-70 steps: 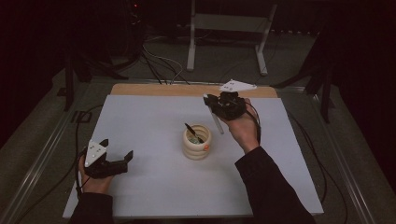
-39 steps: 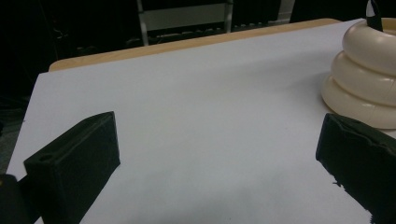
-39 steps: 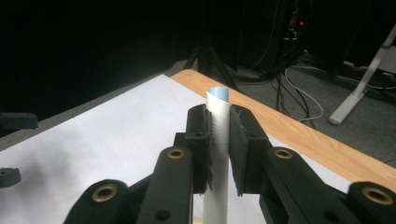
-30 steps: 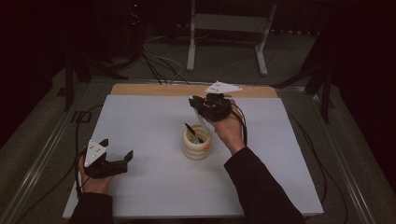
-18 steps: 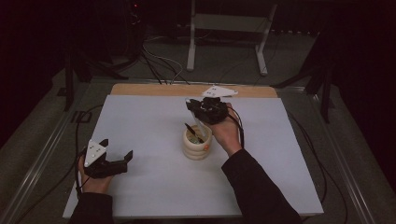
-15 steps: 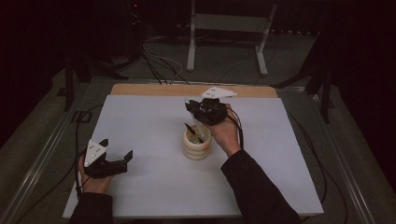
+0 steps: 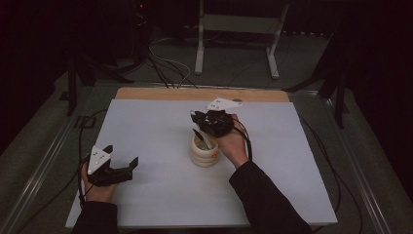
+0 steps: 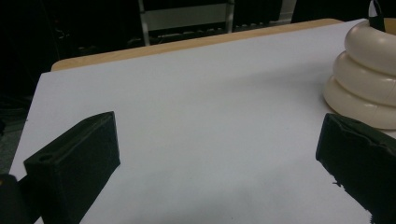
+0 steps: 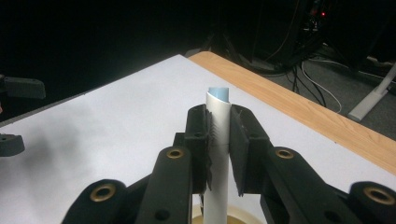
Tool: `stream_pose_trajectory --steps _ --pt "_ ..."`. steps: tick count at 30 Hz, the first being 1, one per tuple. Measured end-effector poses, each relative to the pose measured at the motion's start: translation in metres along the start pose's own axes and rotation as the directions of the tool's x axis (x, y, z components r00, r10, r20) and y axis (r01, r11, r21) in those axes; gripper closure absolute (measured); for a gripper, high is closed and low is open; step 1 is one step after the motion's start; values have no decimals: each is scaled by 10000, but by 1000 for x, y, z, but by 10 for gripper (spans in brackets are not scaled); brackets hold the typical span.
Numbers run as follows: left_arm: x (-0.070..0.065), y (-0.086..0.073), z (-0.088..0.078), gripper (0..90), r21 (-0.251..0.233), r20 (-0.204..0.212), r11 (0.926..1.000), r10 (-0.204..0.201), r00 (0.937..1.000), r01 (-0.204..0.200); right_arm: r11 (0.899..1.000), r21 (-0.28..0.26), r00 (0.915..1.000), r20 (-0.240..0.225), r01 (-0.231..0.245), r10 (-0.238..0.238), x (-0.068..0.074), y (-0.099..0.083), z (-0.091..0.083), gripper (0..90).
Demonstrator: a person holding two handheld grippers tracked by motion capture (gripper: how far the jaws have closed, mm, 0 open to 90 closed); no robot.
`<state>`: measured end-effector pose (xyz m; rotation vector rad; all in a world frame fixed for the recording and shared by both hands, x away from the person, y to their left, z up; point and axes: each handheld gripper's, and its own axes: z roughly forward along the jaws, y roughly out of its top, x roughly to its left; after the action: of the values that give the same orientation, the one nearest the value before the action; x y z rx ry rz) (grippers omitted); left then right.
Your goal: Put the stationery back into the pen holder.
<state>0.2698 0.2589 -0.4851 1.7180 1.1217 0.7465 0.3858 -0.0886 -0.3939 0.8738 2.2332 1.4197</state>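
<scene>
A cream ribbed cup (image 7: 204, 157) stands mid-table on the white mat (image 7: 160, 126). My right gripper (image 7: 197, 121) hovers just above the cup's rim. In the right gripper view its jaws are shut on a white tube with a pale blue tip (image 9: 218, 140). The tube's lower end reaches down into the cup (image 9: 243, 215). A dark slanted thing (image 7: 198, 137) pokes out of the cup. My left gripper (image 7: 122, 155) rests at the front left with its jaws wide apart and nothing between them (image 8: 217, 158). The cup (image 8: 369, 84) stands off to its right.
A wooden strip (image 7: 195, 93) runs along the mat's far edge. Behind the table, cables (image 7: 165, 63) lie on the floor beside a white metal stand (image 7: 234, 34). Bare mat stretches to the left and right of the cup.
My right hand has carried the tube left and down, from the table's back right to just over the cup. The left hand has stayed put.
</scene>
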Motion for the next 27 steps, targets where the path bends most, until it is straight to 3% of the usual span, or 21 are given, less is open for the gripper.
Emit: stream_pose_trajectory --steps 27 --pt "-1 0 1 1 33 9 10000 11 10000 -11 9991 -155 9992 -55 387 -388 7 -14 -1 785"
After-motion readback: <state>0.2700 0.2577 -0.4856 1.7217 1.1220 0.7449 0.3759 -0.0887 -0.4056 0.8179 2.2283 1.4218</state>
